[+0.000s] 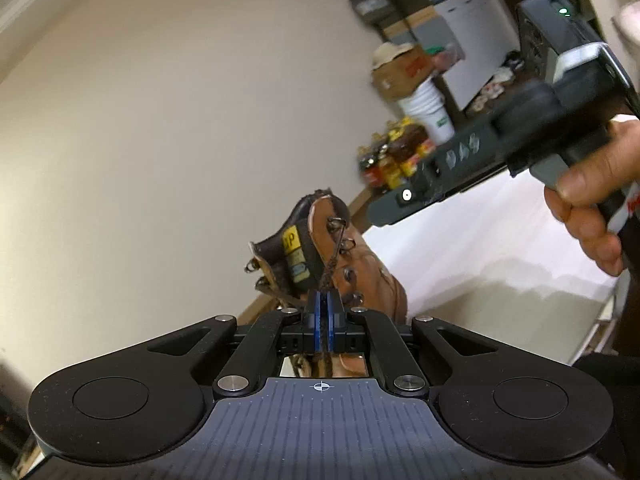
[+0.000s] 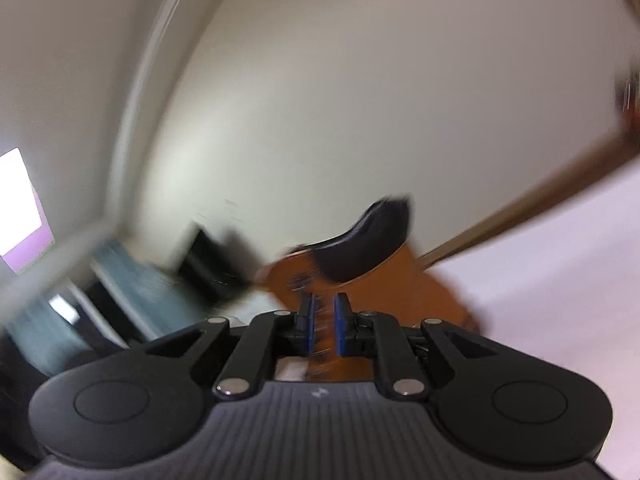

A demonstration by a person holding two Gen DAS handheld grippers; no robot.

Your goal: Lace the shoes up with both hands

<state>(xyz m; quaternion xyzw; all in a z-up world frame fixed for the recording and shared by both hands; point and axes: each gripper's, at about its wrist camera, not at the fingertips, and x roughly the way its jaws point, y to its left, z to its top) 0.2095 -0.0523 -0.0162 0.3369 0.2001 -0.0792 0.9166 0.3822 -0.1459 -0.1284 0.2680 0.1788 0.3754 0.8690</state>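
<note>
Between the blue pads of the left gripper (image 1: 321,312) runs a dark braided lace (image 1: 329,276), pinched tight with almost no gap; it climbs from the pads to the metal eyelets of a tan leather boot (image 1: 360,272). That boot stands on a white tabletop (image 1: 480,248) just beyond the fingers, its black padded tongue bearing a yellow label.

From the right wrist, the right gripper (image 2: 324,324) has its pads a little apart, and a blurred streak of lace seems to lie in the gap; whether the pads press on it cannot be told. The same boot (image 2: 400,280) fills the space just ahead, blurred by motion, its black collar uppermost.

To the right of the boot, the white tabletop lies open toward the near edge. A wooden strip (image 1: 256,308) marks the table's far edge against a plain cream wall (image 1: 180,120).

Above the boot hangs the right gripper's body, held by the person's right hand (image 1: 588,204), close over the boot's top. Farther back stand a white bucket (image 1: 428,112), a cardboard box (image 1: 400,74) with pale stuff bulging from its top, and a cluster of bottles (image 1: 394,156) with yellow and red labels.
</note>
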